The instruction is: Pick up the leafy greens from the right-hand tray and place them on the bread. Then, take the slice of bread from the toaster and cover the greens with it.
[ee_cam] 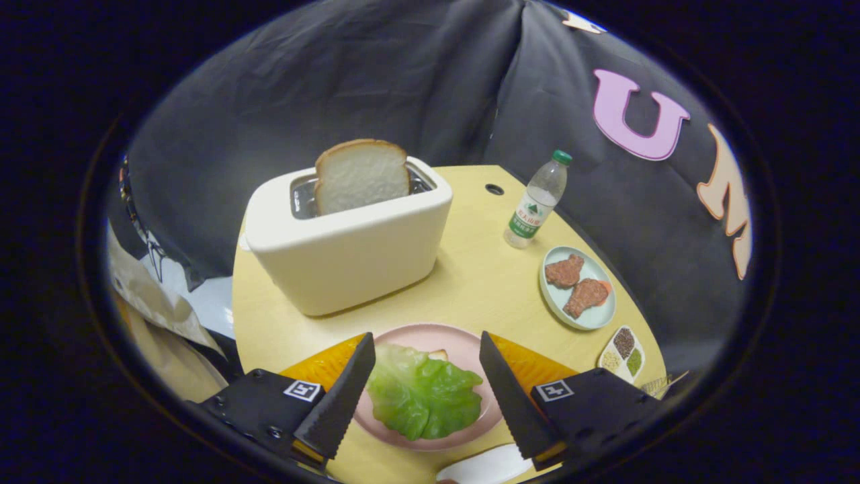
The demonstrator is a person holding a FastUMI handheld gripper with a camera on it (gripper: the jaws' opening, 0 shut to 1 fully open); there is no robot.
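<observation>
One bread slice [361,176] stands in the toaster [346,252] at twelve o'clock; lettuce [422,395] covers the plated bread [439,354]. Gripper [426,367] spread, empty: a careless descent could snag the leaf.

The gripper [426,376] stands open, nothing between its fingers and the greens [423,396] on the pink plate [416,334]. Bare table [477,282] lies between plate and toaster [346,252]. The bread [361,173] stands well out of the slot, free above. Bottle [537,202] and meat plate [579,288] stand off right.
</observation>
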